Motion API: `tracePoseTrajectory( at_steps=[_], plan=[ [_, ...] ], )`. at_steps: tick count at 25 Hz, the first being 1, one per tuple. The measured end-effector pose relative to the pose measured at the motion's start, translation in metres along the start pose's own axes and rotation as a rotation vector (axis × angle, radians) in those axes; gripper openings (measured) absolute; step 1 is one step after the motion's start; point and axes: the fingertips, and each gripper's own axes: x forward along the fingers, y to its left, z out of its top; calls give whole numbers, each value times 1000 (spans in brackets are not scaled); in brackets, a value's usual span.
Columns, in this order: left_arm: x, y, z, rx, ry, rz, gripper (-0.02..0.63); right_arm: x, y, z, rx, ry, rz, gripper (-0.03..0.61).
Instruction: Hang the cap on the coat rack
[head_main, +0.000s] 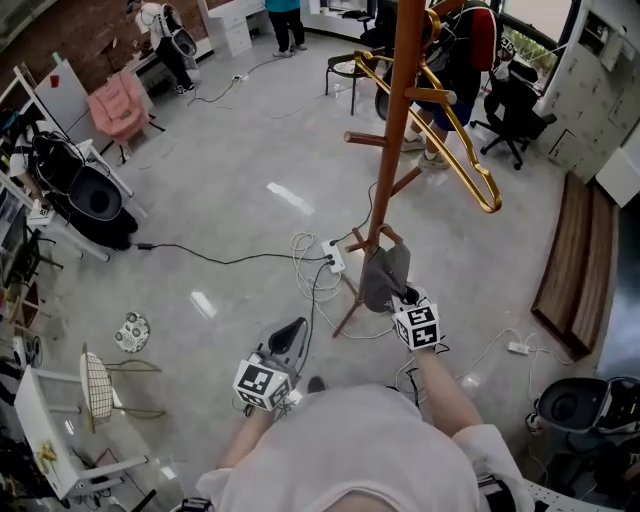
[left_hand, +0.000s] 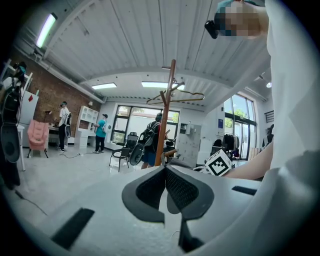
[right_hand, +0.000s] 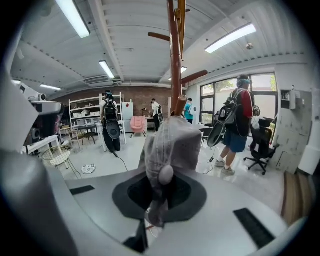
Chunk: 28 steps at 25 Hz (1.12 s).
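Two handheld grippers are showing in front of a tall wooden coat rack (head_main: 405, 100) that is standing on the pale floor (head_main: 220, 200). The right gripper (head_main: 402, 298) is holding a grey cap (head_main: 385, 272), its jaws closing tightly on the fabric close to the cap's top button (right_hand: 165, 174). The cap is rising from the jaws toward the lower part of the rack's pole, right beside a low curved peg (head_main: 387, 234); whether it is actually resting on that peg cannot be told. The left gripper (head_main: 288, 338) is hanging low near the person's body, well apart from the rack, and its jaws are pressing together with nothing between them. A golden hanger (head_main: 470, 150) is dangling from an upper peg. A white power strip (head_main: 335, 257) and loose cables are lying on the floor near the rack's feet. Several people are standing farther back in the room.
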Motion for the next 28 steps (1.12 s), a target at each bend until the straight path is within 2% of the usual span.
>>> tracePoseTrajectory(
  at_steps=[11, 25, 26, 27, 28],
  plan=[
    [-6, 3, 0, 0, -8, -1, 9, 26, 0, -8, -1, 69, -38, 20],
    [-6, -2, -1, 9, -6, -23, 9, 19, 0, -12, 21, 69, -41, 21],
    [-7, -1, -1, 9, -6, -24, 9, 19, 0, -13, 32, 73, -38, 53],
    [-7, -1, -1, 9, -6, -23, 9, 19, 0, -15, 44, 83, -38, 171],
    [-7, -1, -1, 9, -5, -23, 9, 18, 1, -17, 53, 93, -43, 215]
  ],
)
